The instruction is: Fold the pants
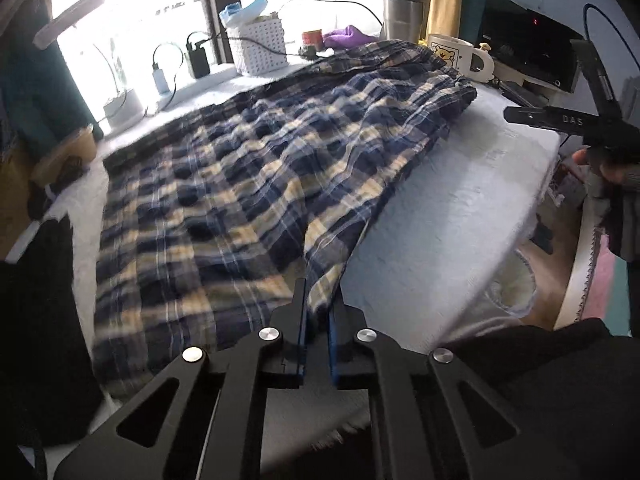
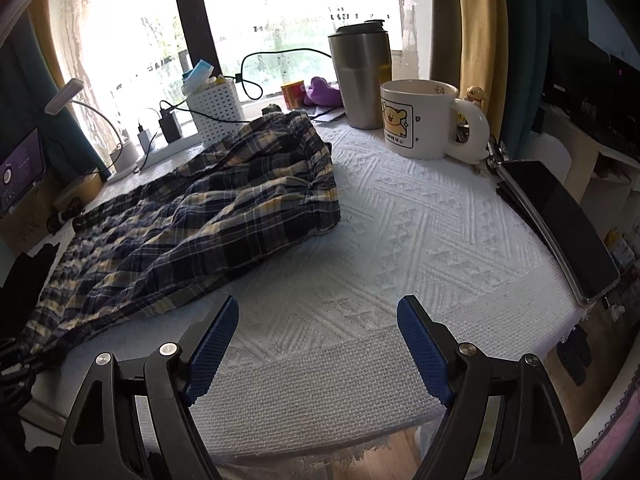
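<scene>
Navy and cream plaid pants (image 1: pixel 224 184) lie spread over a table under a white textured cloth (image 1: pixel 460 200), reaching back toward the window. My left gripper (image 1: pixel 319 292) is shut on the near corner of the pants, a fold of plaid cloth pinched between its blue pads. In the right wrist view the pants (image 2: pixel 192 216) lie at left. My right gripper (image 2: pixel 318 312) stands open over bare white cloth (image 2: pixel 400 240), to the right of the pants' near edge, nothing between its fingers. The right gripper also shows at the far right of the left wrist view (image 1: pixel 560 120), in a person's hand.
Along the back stand a steel tumbler (image 2: pixel 360 76), a cream bear mug (image 2: pixel 420 120), a white perforated basket (image 2: pixel 218 110), chargers and cables (image 2: pixel 168 124). A dark flat device (image 2: pixel 560 232) lies at the table's right edge. Dark fabric (image 1: pixel 40 320) lies at left.
</scene>
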Motion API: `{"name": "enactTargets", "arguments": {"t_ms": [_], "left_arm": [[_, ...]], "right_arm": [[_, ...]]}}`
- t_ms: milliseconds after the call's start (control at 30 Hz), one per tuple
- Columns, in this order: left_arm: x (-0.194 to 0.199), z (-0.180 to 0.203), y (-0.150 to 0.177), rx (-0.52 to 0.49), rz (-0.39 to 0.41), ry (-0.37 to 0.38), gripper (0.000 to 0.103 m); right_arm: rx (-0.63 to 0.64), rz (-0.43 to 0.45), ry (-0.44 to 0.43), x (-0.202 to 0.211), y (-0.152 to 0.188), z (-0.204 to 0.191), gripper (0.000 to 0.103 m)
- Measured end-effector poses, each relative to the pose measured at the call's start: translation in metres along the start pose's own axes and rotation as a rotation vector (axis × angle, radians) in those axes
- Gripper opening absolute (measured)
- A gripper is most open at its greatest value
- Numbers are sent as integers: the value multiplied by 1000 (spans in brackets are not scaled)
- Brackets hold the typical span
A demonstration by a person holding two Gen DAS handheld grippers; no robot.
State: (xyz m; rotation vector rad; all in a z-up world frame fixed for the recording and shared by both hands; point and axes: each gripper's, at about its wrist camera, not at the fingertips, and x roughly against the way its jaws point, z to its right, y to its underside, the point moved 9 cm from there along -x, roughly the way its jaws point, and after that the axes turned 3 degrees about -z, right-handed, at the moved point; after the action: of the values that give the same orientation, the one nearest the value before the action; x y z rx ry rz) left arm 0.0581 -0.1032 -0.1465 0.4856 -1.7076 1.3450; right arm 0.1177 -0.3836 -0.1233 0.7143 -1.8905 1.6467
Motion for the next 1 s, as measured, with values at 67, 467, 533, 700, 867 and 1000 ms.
{"name": "enactTargets", "arguments": {"t_ms": [67,467,533,700,867,1000], "left_arm": [[-1,-1,7,27,-13,7,6],[40,-93,6,326,98,-61,48],[35,-119,13,380,83,-143,48],[18,-141,34,474,31,-147,48],[17,-126,38,434,44,-119,21],[24,-113,36,315,44,-172,3]], "right_arm": [[1,-1,-5,-1,0,-2,83],[19,-26,-15,-13,4,-11,83],[22,-30,-17,-14,5,-14,83],[47,-42,-26,-19,5,-26,83],[60,-47,-22,-22,3,-32,83],[73,-47,-22,-21,2,-38,83]]}}
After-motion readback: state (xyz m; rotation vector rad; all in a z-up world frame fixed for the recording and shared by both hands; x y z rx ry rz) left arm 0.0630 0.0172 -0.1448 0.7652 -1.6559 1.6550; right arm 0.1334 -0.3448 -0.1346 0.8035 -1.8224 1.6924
